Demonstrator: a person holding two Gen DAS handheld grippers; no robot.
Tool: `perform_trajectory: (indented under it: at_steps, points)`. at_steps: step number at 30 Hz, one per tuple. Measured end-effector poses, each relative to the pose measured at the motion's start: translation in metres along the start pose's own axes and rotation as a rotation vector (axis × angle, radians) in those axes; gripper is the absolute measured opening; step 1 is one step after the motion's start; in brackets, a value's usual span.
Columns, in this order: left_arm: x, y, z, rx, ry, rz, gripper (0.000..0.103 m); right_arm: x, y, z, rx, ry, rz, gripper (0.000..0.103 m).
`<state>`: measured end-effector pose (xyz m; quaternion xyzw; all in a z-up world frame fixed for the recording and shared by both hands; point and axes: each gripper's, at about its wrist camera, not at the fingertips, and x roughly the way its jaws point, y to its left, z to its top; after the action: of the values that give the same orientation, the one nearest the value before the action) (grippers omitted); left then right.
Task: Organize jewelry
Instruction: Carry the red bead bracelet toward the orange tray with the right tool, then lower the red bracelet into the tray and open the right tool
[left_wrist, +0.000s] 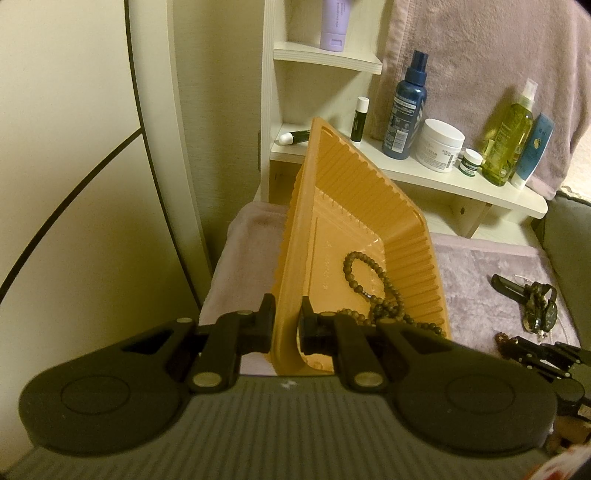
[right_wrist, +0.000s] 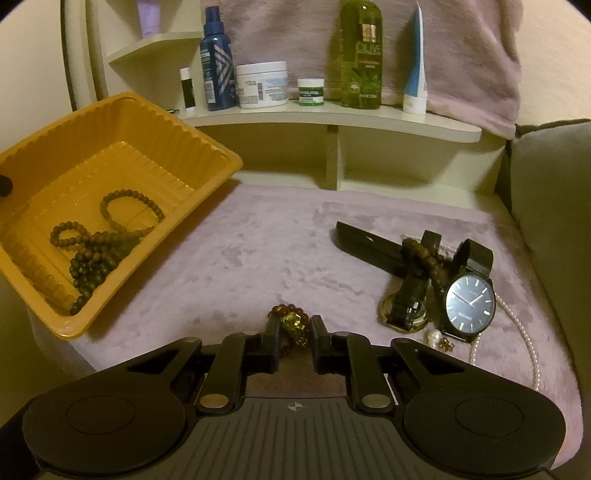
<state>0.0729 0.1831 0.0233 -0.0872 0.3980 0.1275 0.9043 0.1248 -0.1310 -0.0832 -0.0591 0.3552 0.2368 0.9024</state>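
An orange plastic tray (left_wrist: 369, 206) is tilted up off the pink cloth, and my left gripper (left_wrist: 288, 325) is shut on its near wall. Brown bead bracelets (left_wrist: 373, 291) lie in its low corner, and the same bracelets (right_wrist: 99, 243) show in the tray (right_wrist: 155, 122) in the right wrist view. My right gripper (right_wrist: 294, 332) is shut on an amber bead bracelet with a gold charm (right_wrist: 293, 325), low over the cloth. A black watch (right_wrist: 469, 306), a second watch with a gold case (right_wrist: 406, 306), dark beads (right_wrist: 424, 258), a pearl necklace (right_wrist: 524, 339) and earrings (right_wrist: 437, 339) lie at the right.
A white shelf (right_wrist: 332, 118) behind the cloth carries a blue bottle (right_wrist: 218, 62), a white jar (right_wrist: 262, 85), a small green jar (right_wrist: 311, 92), an olive bottle (right_wrist: 360, 55) and a blue tube (right_wrist: 415, 70). A grey cushion (right_wrist: 550, 206) borders the right side.
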Motion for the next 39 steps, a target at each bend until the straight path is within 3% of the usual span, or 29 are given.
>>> perform_trajectory:
  at_steps: [12, 20, 26, 39]
  points:
    - [0.0, -0.002, 0.0, -0.004, 0.0, 0.002, 0.011, -0.015, 0.013, 0.047, 0.006, -0.115, 0.073, 0.015]
    - [0.0, -0.001, 0.0, -0.004, 0.0, 0.002, 0.011, -0.004, 0.048, 0.1, -0.008, -0.181, 0.226, 0.015]
    - [0.0, -0.001, 0.0, -0.007, 0.0, 0.0, 0.011, 0.019, 0.076, 0.122, -0.043, -0.171, 0.33, 0.015]
    - [0.001, 0.0, 0.0, -0.015, 0.0, -0.002, 0.011, 0.061, 0.1, 0.102, -0.151, -0.077, 0.311, 0.018]
